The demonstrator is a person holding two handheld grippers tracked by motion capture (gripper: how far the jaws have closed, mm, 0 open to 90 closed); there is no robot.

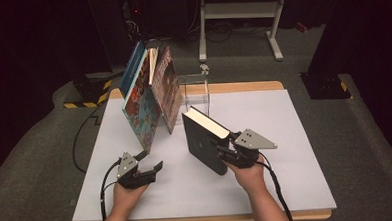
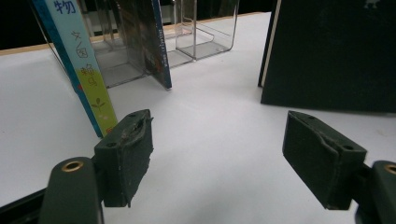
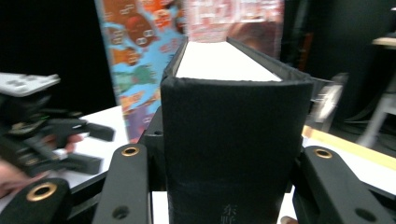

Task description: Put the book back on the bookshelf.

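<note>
Right claw clamped on the spine of the black book; in the right gripper view I see both jaws pressed against the covers, spine facing the camera with pale characters printed low on it. The book is a thick hardback with matte black covers and a cream page block. It stands upright near the middle of the white tabletop, page edge on top, its bottom edge on the surface. Behind it to the left, two colourful picture books lean against each other, beside a clear plastic stand. Left claw released, jaws apart with nothing between them, low over the tabletop left of the black book.
</note>
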